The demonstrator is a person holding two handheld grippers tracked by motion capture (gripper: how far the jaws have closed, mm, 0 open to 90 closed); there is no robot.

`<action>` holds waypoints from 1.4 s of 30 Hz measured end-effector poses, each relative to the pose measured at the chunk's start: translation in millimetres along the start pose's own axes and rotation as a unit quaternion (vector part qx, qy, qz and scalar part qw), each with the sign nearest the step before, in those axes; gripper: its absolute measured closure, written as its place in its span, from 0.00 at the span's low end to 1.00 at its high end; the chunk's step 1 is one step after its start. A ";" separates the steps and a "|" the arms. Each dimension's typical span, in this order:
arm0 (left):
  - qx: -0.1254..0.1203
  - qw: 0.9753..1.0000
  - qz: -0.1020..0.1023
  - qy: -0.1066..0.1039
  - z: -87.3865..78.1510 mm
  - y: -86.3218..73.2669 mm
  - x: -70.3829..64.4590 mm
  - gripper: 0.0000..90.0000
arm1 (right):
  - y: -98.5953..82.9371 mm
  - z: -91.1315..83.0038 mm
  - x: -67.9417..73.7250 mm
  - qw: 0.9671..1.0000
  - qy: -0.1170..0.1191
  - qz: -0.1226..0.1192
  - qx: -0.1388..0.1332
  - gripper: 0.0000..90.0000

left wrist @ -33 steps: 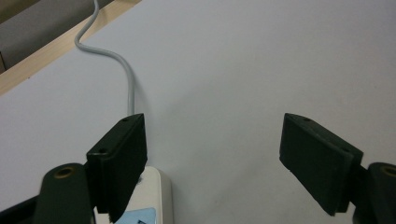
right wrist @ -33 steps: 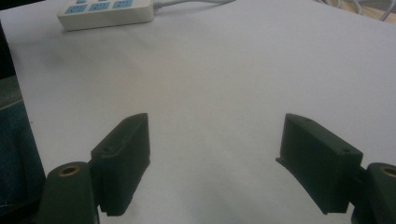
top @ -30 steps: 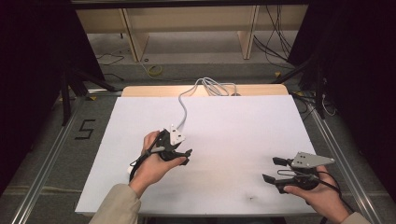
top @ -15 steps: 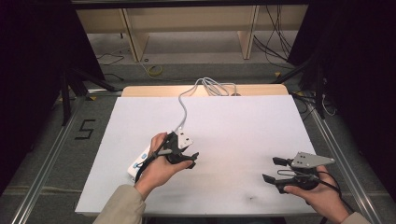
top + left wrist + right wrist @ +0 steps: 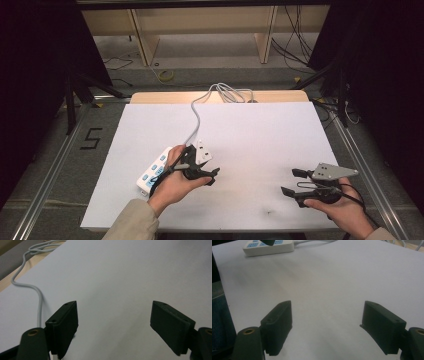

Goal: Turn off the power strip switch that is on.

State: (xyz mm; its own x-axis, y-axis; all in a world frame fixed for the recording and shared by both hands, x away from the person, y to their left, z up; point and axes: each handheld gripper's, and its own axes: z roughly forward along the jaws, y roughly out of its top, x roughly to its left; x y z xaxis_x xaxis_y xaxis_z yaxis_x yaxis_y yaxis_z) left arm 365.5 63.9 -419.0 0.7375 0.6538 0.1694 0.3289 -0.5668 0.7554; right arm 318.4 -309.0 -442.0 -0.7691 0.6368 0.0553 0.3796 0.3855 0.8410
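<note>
My left gripper (image 5: 207, 175) sits just beside the white power strip (image 5: 152, 171), jaws wide apart, nothing held; the strip lies near the left edge of the white board (image 5: 260, 135), partly under my left hand (image 5: 175, 182). Its grey cord (image 5: 196, 117) runs to the far edge and coils there. Right gripper (image 5: 295, 181) hangs near the front right corner, jaws also wide, empty, well apart from the strip. Risks, as I judge them: the cord lies close to my left jaws, so a careless close pinches cord instead of strip; pulling the strip tugs that coil; my own hand blocks the overhead sightline.
</note>
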 end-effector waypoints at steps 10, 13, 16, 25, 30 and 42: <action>-0.033 0.998 0.003 -0.044 -5.2 -14.8 -5.8 0.23 | -0.7 0.2 -0.8 1.000 -0.002 0.002 0.001 0.28; -0.032 0.998 0.005 -0.052 -6.6 -21.8 -6.8 0.22 | -0.7 0.1 -1.2 1.000 -0.003 0.002 0.002 0.28; -0.031 0.998 0.004 -0.054 -9.3 -27.9 -7.2 0.22 | -0.9 0.4 -1.1 1.000 -0.003 0.003 0.002 0.28; -0.024 0.999 -0.004 -0.044 -22.1 -48.5 -1.6 0.22 | -1.2 0.7 -1.7 1.000 -0.002 0.004 0.002 0.27; -0.021 0.999 -0.013 -0.035 -30.9 -61.2 3.1 0.22 | -1.1 0.8 -1.9 1.000 -0.002 0.003 0.001 0.27; -0.013 0.999 -0.040 0.004 -49.1 -83.1 14.9 0.17 | -0.8 0.7 -1.2 1.000 -0.001 -0.001 0.003 0.27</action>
State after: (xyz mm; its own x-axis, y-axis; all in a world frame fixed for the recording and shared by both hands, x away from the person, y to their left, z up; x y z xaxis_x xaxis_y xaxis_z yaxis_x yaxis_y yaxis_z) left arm 320.2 145.3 -448.2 0.7052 0.7001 0.1121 0.3712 -0.4994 0.7828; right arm 319.4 -309.6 -443.1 -0.7689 0.6372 0.0520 0.3803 0.3905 0.8384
